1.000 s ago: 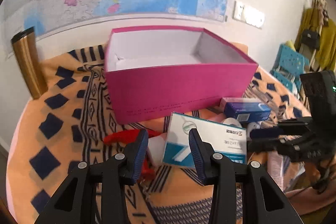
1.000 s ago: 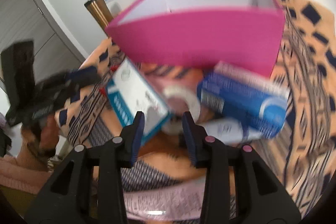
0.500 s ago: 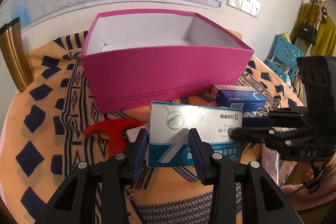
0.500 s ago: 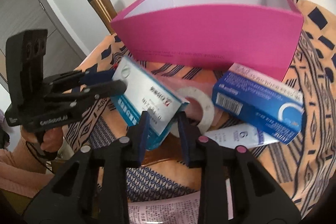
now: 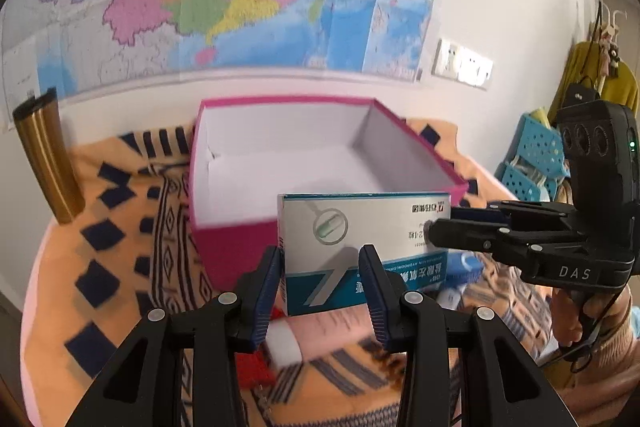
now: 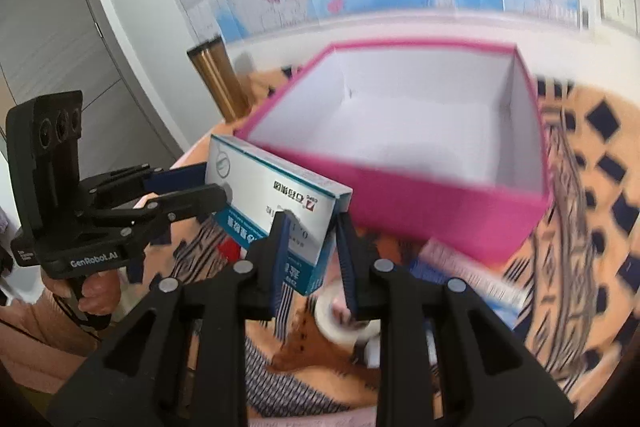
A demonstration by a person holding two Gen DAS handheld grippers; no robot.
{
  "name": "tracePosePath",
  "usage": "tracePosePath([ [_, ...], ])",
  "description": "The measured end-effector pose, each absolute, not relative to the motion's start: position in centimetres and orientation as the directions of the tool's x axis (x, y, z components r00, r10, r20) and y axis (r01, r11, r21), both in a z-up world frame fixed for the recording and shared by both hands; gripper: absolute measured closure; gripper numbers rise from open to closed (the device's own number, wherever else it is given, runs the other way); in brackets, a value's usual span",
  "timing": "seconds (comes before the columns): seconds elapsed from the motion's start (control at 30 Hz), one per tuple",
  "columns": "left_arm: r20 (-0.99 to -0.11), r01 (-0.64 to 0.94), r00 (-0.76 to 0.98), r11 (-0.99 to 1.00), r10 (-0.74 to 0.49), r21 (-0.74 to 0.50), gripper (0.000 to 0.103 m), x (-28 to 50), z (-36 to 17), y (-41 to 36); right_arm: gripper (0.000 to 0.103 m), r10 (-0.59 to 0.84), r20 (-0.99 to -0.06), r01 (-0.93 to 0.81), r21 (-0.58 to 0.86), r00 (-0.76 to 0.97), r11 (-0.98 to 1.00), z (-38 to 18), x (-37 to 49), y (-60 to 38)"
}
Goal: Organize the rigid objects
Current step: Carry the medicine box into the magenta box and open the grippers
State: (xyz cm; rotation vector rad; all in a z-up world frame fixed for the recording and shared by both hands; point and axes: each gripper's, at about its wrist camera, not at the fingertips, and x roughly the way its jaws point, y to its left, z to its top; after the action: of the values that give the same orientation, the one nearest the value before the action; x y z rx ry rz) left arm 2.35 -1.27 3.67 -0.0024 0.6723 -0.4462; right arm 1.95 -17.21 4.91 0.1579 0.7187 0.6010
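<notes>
A white and teal medicine box [image 5: 362, 247] is held in the air in front of the open pink box [image 5: 280, 163]. My left gripper [image 5: 322, 269] is shut on its left end. My right gripper [image 6: 312, 231] is shut on its other end, and it shows in the left wrist view [image 5: 440, 223]. In the right wrist view the medicine box [image 6: 276, 199] hangs just before the pink box's [image 6: 400, 131] near left corner. The pink box is white inside and holds nothing I can see.
A gold tumbler [image 5: 48, 159] stands at the left by the wall. A tape roll [image 6: 344, 319], a blue carton [image 6: 460, 267] and a red item [image 5: 252, 367] lie on the orange patterned cloth [image 5: 120, 227] below the grippers. A blue crate [image 5: 532, 163] is at the right.
Both grippers closed on the medicine box and lifted it off the cloth, up to the level of the pink box's rim.
</notes>
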Motion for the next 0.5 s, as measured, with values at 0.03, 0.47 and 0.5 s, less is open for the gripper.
tracePosePath([
  [0.03,-0.594,0.394,0.701,0.909,-0.394,-0.137,0.063,2.9,4.2,-1.3,0.076,0.564,-0.563,-0.466,0.325,0.603,0.823,5.6,2.3,-17.2],
  [0.47,-0.634,0.309,0.702,0.941,-0.323,-0.138,0.063,9.9,5.1,-1.2,0.075,0.549,-0.562,-0.463,0.303,0.619,0.833,7.8,9.2,-16.7],
  [0.5,-0.642,0.300,0.700,0.945,-0.312,-0.132,0.063,10.4,4.9,-1.2,0.075,0.551,-0.567,-0.461,0.309,0.613,0.832,7.6,9.7,-16.6],
])
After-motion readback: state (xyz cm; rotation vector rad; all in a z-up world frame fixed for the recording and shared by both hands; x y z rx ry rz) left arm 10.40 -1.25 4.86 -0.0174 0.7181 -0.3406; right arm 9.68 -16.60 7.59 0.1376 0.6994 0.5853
